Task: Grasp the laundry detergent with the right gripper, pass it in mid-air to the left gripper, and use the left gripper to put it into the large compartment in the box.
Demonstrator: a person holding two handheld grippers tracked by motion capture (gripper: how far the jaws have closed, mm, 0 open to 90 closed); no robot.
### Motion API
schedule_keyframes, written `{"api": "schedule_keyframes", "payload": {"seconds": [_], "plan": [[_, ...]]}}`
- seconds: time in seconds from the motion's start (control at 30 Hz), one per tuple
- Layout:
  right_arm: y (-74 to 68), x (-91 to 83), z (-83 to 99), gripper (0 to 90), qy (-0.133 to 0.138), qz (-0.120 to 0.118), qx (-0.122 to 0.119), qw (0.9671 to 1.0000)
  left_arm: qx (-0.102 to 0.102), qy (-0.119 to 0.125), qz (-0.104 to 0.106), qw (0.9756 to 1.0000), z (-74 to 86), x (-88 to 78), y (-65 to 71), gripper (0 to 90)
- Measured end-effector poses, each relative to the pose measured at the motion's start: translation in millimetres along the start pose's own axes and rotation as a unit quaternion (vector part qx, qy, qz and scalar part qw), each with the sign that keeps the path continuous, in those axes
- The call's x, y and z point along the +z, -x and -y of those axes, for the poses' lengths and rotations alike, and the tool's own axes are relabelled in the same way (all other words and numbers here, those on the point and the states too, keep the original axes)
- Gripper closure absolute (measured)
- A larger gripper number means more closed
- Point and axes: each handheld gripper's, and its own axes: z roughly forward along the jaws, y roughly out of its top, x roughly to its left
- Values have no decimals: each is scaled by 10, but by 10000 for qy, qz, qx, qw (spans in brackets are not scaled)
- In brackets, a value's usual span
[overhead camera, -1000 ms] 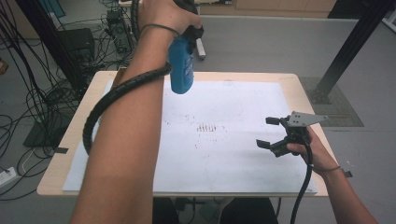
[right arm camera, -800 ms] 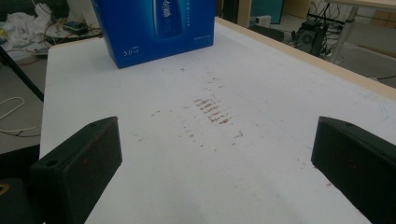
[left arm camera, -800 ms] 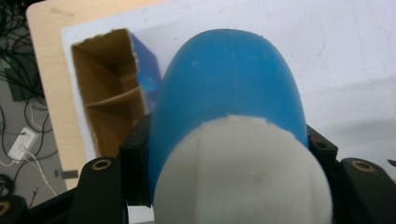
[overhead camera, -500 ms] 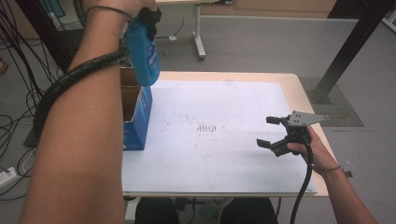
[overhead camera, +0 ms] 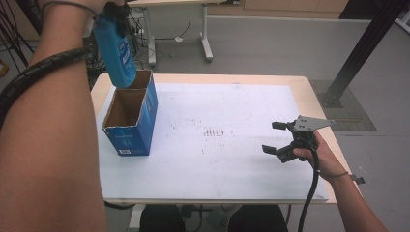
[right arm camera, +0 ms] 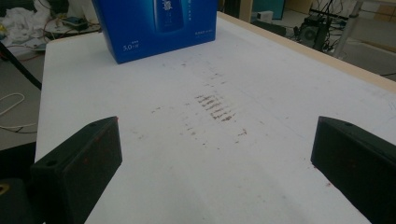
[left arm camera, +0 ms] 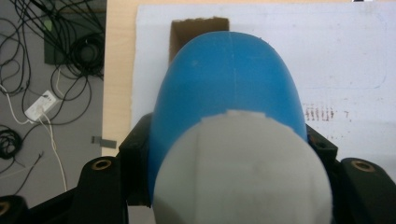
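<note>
While I am hanging the blue bottle (overhead camera: 115, 53) in my left tool (overhead camera: 114, 10) over the open box (overhead camera: 130, 116), a tilted bottle risks catching the rim; right tool (overhead camera: 283, 140) is idling wide.

Wooden table (overhead camera: 309, 84) under a stained white sheet (overhead camera: 232, 159), open blue box (overhead camera: 131, 126) upright at its left.
</note>
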Motion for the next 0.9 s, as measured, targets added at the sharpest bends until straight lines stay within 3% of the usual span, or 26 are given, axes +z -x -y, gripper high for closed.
{"api": "schedule_keyframes", "payload": {"seconds": [0.2,0.47,0.9], "plan": [[1,-21,3,16,2,33,10,10000,-50,24,-75,10000,14,36,-54,378],[-10,-9,-1,16,12,39,4,10000,-60,19,-24,10000,21,170,-117,379],[7,45,46,16,3,38,63,10000,-17,-235,30,9997,-22,628,-163,379]]}}
